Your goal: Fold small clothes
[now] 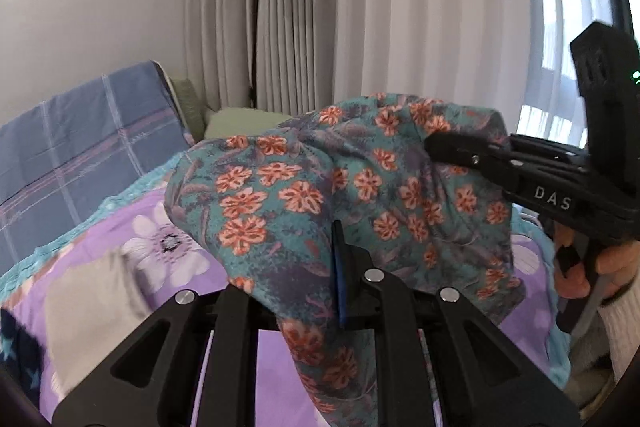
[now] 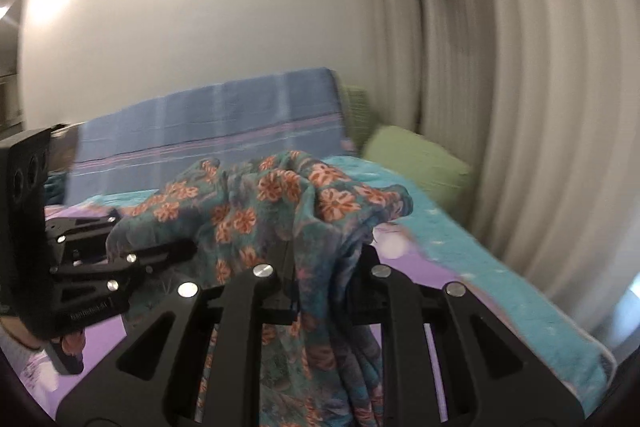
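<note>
Nearest the left camera, the left gripper [image 1: 340, 267] has its jaws closed on a lower fold of the floral garment [image 1: 320, 187], which hangs lifted above the bed [image 1: 132, 227]. To its right and slightly farther on, the right gripper [image 1: 440, 147] pinches an upper edge of the same cloth, jaws clamped. The garment stretches between the two, its long axis running roughly left to right. Both hands are equally engaged, so the next fold likely turns on bringing these held edges together. Beyond lie a green pillow [image 2: 420, 163] and curtains [image 1: 360, 7].

Purple floral bed cover [image 1: 132, 227] carrying a green pillow [image 2: 416, 163], seemingly
</note>
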The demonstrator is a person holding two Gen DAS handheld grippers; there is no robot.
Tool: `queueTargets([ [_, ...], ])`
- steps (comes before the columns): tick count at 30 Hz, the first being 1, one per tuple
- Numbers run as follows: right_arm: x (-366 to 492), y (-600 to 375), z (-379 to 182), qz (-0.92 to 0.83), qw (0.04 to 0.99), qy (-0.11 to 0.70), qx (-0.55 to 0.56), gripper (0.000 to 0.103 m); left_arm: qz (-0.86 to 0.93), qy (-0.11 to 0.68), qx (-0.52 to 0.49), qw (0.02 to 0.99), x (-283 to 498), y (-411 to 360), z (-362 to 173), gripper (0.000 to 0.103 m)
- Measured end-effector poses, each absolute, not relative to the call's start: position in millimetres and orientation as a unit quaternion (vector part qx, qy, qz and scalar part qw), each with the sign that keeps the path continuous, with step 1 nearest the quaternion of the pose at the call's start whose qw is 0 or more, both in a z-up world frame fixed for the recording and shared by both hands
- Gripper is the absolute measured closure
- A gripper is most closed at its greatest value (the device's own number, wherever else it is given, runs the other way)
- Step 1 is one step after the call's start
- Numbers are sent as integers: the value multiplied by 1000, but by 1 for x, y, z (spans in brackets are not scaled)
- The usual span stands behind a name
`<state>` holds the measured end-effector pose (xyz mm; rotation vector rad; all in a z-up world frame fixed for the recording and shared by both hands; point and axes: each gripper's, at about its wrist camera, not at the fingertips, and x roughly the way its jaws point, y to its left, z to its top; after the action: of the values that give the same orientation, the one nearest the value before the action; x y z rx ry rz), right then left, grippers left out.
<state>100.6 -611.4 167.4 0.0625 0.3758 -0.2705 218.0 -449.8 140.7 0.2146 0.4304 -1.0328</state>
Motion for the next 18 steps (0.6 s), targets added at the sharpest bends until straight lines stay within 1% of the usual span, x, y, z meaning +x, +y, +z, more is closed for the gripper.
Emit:
queueTargets([
  [5,148,-661,146,-178,962,200,53,88,-469,206,145,846,248,-512,115,88],
  [7,171,-680,129,-186,958,205,73,88,-448,205,160,855,265,-531,100,83],
  [8,181,-686,120,-193,955,212,78,84,-434,207,171,860,272,-535,92,72],
  [9,191,-695,108,-208,948,225,82,79,-408,214,187,867,279,-539,78,54],
  [10,205,-708,89,-251,931,251,87,60,-378,225,205,874,287,-542,62,45],
  [11,213,-714,72,-300,911,270,85,50,-358,233,213,879,292,-543,50,37],
  [13,220,-721,42,-348,882,306,77,50,-359,259,211,872,295,-533,21,35],
  [15,223,-723,9,-320,879,342,95,51,-395,296,217,842,290,-530,-4,28],
  [16,226,-723,-13,-308,871,372,92,51,-398,305,244,830,285,-533,-22,28],
  [17,227,-722,-29,-311,863,390,80,48,-394,294,259,831,278,-535,-31,27],
  [18,225,-718,-39,-313,862,392,73,48,-386,274,266,840,272,-535,-34,27],
])
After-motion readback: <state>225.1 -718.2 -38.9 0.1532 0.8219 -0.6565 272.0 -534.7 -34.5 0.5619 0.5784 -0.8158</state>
